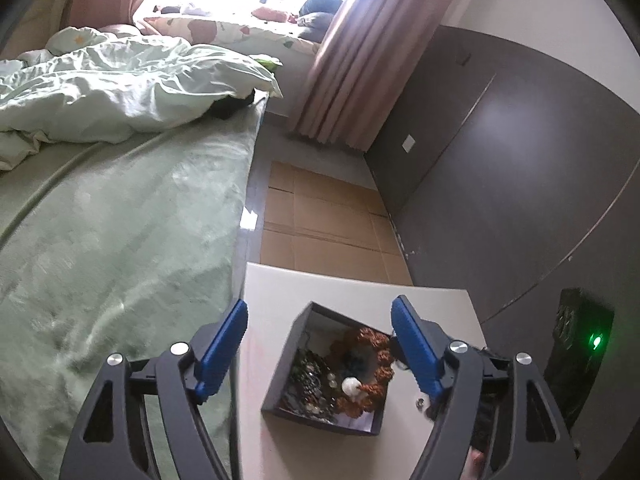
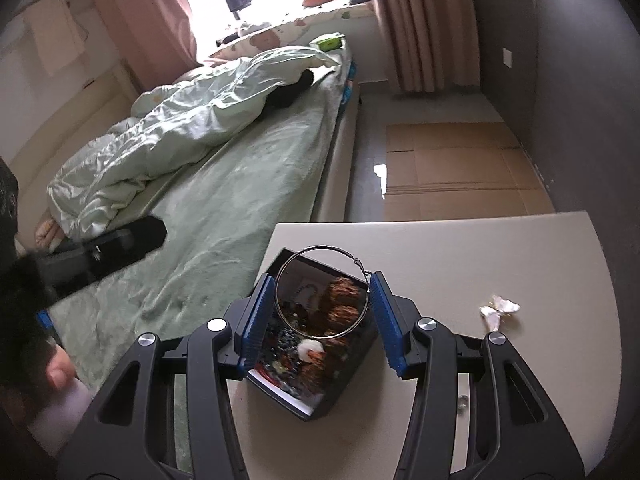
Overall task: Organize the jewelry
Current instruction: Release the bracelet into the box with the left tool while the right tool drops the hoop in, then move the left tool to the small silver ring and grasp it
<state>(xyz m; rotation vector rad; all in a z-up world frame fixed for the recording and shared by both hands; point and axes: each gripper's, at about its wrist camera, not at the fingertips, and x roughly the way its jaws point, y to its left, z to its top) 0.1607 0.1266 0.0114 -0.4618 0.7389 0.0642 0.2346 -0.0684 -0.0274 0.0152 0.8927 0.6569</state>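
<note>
A dark open jewelry box [image 1: 298, 334] [image 2: 352, 390] sits on a white table [image 1: 276, 292] [image 2: 480, 248]. It holds orange-brown bead strands [image 1: 378, 350], dark beads and a white piece [image 1: 352, 386]. My left gripper [image 1: 320, 314] is open and empty, above the box. My right gripper [image 2: 322, 292] is shut on a large silver hoop earring [image 2: 280, 312] and holds it upright just over the box. A white butterfly-shaped piece [image 2: 500, 308] lies on the table to the right. A small metal piece [image 1: 421, 402] lies by the left gripper's right finger.
A bed with a green sheet [image 1: 120, 240] [image 2: 224, 200] and a crumpled duvet borders the table on the left. Flat cardboard [image 1: 320, 216] [image 2: 452, 168] covers the floor beyond the table. A dark wardrobe [image 1: 500, 160] stands to the right. The left-hand gripper shows over the bed [image 2: 108, 252].
</note>
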